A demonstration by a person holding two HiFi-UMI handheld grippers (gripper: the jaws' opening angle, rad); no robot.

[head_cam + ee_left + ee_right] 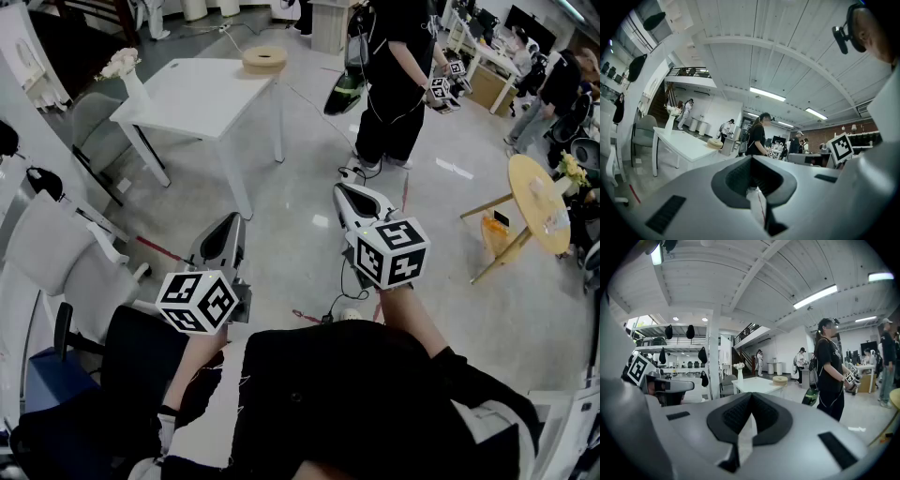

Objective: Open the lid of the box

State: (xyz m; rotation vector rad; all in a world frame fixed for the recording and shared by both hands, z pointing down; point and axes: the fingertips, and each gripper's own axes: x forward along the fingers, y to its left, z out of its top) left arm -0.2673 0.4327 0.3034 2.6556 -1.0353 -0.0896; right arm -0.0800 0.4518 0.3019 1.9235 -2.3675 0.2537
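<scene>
I find no box in any view, so I can only guess how it will handle. A lid is likely light and stiff, best taken at its front lip with one claw while the other steadies the body. That needs checking once the box shows.

The left claw (753, 160) is closed with nothing in it, its pads meeting at the tips. The right claw (751, 397) is closed and empty too. Both are held out level over bare floor (291, 216), well apart from any furniture.

The nearest candidate surface is the white counter (202, 98) far ahead. It carries a vase (127, 70) and a tan ring (263, 58). That ring is too small for me to tell whether it is a round box or a roll of something.

My own torso fills the bottom of the head view and hides what lies below. A person in black (394, 75) stands beyond, holding another rig.
</scene>
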